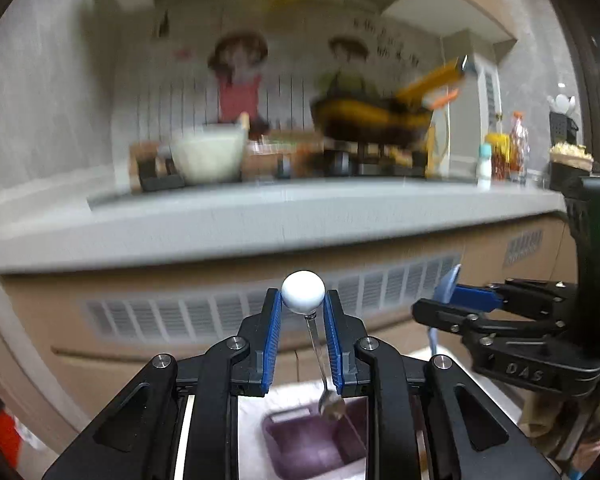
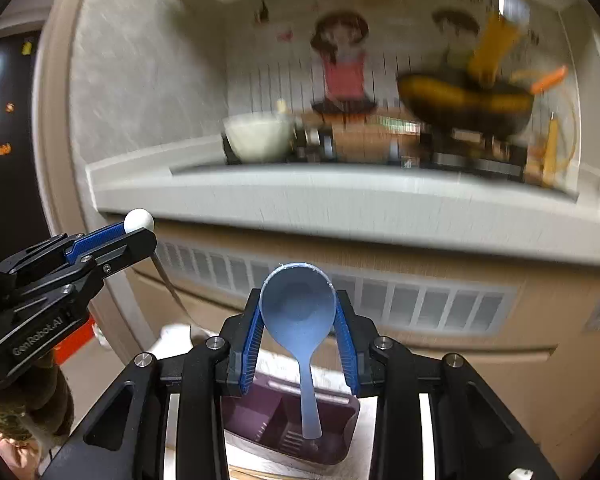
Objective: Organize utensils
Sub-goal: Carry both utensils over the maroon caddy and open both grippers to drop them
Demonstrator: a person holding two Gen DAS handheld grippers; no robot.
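Observation:
My left gripper (image 1: 303, 298) is shut on the white ball end (image 1: 303, 291) of a thin metal spoon; the spoon's bowl (image 1: 331, 403) hangs down above a purple utensil caddy (image 1: 311, 446). My right gripper (image 2: 298, 300) is shut on the bowl of a light blue plastic spoon (image 2: 298, 312), whose handle hangs down over the same caddy (image 2: 331, 436). The right gripper (image 1: 443, 300) shows at the right of the left wrist view, still pinching the blue spoon. In the right wrist view the left gripper (image 2: 140, 228) stands at the left, the white ball at its tip.
A grey counter (image 1: 260, 220) crosses ahead, carrying a white bowl (image 1: 208, 156), a dark wok (image 1: 371, 120) on a stove and bottles (image 1: 499, 152). Below it is a cardboard front with a printed vent (image 1: 260, 308). The caddy rests on a white surface (image 2: 172, 340).

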